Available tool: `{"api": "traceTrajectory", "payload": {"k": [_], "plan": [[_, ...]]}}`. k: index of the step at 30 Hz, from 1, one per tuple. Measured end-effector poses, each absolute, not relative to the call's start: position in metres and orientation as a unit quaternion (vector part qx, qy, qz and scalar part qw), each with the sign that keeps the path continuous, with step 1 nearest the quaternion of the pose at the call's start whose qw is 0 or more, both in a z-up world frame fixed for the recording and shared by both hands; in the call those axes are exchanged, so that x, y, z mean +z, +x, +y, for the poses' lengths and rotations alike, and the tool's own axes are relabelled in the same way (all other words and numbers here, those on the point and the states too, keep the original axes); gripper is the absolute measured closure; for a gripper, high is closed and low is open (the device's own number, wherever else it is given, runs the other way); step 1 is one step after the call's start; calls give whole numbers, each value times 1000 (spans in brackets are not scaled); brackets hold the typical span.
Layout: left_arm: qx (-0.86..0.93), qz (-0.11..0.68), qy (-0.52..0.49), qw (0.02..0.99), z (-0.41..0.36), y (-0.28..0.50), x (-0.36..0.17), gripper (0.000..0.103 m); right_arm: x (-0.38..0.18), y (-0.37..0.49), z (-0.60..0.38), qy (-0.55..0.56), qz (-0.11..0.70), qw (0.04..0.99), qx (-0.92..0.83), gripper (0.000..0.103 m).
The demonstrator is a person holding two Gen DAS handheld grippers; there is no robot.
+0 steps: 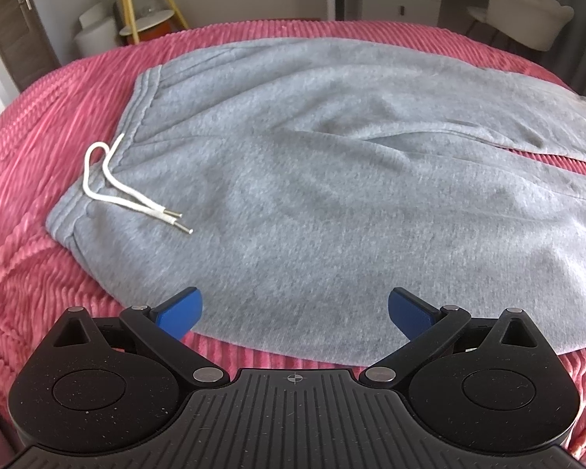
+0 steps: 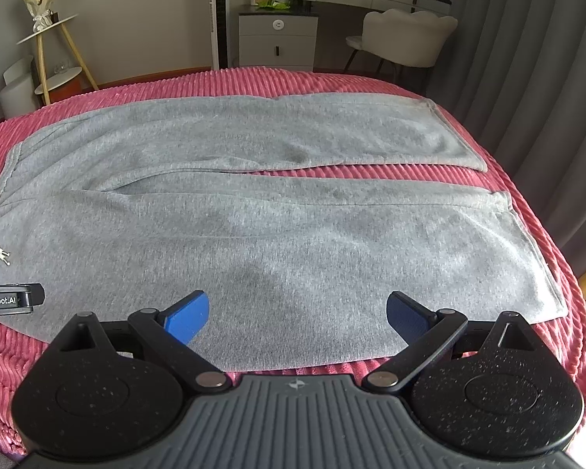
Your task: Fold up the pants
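Note:
Grey sweatpants (image 1: pixel 301 179) lie spread flat on a pink ribbed bedspread (image 1: pixel 39 148), waistband to the left, both legs running to the right. A white drawstring (image 1: pixel 109 179) rests on the waistband. My left gripper (image 1: pixel 295 312) hovers open over the near edge of the seat area, blue pads wide apart, nothing between them. In the right wrist view the two legs of the pants (image 2: pixel 293 226) lie side by side with a narrow gap. My right gripper (image 2: pixel 297 316) is open above the near leg's front edge. The left gripper's side (image 2: pixel 11 299) shows at the left border.
Beyond the bed stand a white drawer cabinet (image 2: pixel 278 41), a white chair (image 2: pixel 408 37), a yellow-legged side table (image 2: pixel 52 51) and grey curtains (image 2: pixel 535 78) at the right. The bedspread (image 2: pixel 543 203) falls away near the leg hems.

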State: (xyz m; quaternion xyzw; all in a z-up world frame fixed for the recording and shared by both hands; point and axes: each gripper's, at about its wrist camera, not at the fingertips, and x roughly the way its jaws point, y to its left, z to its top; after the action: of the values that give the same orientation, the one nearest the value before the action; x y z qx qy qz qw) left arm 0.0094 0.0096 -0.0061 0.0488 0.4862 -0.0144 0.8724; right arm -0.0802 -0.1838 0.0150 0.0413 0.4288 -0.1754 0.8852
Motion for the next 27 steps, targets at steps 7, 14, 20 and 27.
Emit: {"api": "traceTrajectory", "payload": {"k": [7,14,20,27], "plan": [[-14,486,48,872,10,10,-6,0,15,-80,-184,41,428,886,-175,5],[-14,487,48,872,10,10,-6,0,15,-79,-185,42,429,885,-174,5],[-15,488,47,871,10,10,-7,0,14,-79,-185,44,429,885,-174,5],[-15,489,45,871,11,10,-6,0,13,-79,-185,46,431,884,-175,5]]}}
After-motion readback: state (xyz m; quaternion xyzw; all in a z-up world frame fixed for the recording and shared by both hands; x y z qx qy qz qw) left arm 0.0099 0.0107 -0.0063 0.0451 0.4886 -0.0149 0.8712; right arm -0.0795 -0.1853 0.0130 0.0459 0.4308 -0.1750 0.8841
